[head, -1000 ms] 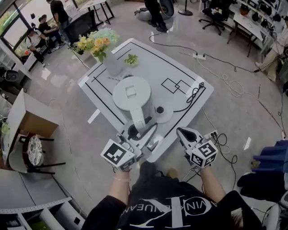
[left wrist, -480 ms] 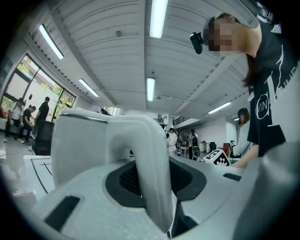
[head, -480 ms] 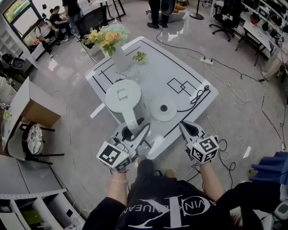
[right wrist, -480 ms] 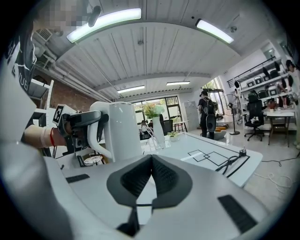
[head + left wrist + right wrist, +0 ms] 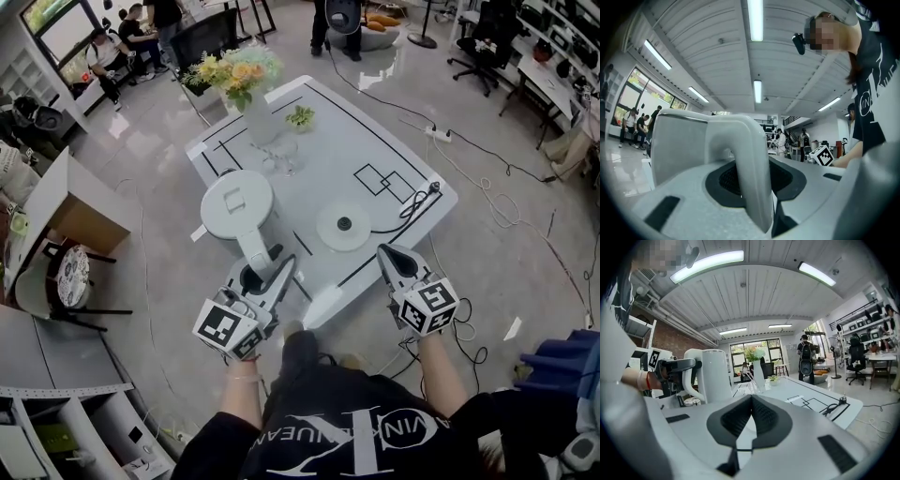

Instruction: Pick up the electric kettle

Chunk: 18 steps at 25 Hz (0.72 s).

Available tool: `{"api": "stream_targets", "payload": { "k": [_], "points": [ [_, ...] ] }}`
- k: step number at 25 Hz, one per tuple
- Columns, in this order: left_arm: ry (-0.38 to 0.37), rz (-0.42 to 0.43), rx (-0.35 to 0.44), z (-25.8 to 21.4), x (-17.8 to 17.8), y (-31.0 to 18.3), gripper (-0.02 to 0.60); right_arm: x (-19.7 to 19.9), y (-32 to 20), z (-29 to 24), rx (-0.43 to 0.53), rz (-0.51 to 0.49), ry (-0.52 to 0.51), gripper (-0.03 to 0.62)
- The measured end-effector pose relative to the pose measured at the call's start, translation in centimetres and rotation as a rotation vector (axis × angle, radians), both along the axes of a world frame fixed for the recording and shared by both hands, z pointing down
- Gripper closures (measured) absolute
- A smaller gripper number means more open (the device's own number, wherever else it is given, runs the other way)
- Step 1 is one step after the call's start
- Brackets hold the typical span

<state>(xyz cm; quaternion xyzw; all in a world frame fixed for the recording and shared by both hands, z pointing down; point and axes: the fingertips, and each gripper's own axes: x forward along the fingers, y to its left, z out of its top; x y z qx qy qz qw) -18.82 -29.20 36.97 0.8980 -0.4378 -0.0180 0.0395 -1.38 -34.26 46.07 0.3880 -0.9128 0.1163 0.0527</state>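
The white electric kettle hangs over the near-left edge of the tabletop, apart from its round base, with its handle clamped in the left gripper. The pick-up looks done, and what follows calls for a steady, level hold. The right gripper waits near right, jaws together and empty. The kettle's underside is hidden, so its clearance is unclear.

From above, the lower end of the handle of the electric kettle is lost between the jaws of the left gripper. In the left gripper view, that gripper's own body covers the kettle's bottom. Beyond the kettle, the people by the window are too small to make out. The person holding the grippers runs off the head view's lower edge.
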Motion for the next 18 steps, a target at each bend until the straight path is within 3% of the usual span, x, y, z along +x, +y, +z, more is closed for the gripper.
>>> {"api": "stream_targets", "payload": {
  "k": [18],
  "points": [
    [-0.003,-0.070,0.017,-0.8,-0.7,1.2,0.469,2.2,-1.5,-4.6,0.104,0.008,-0.008,0.597]
  ]
}}
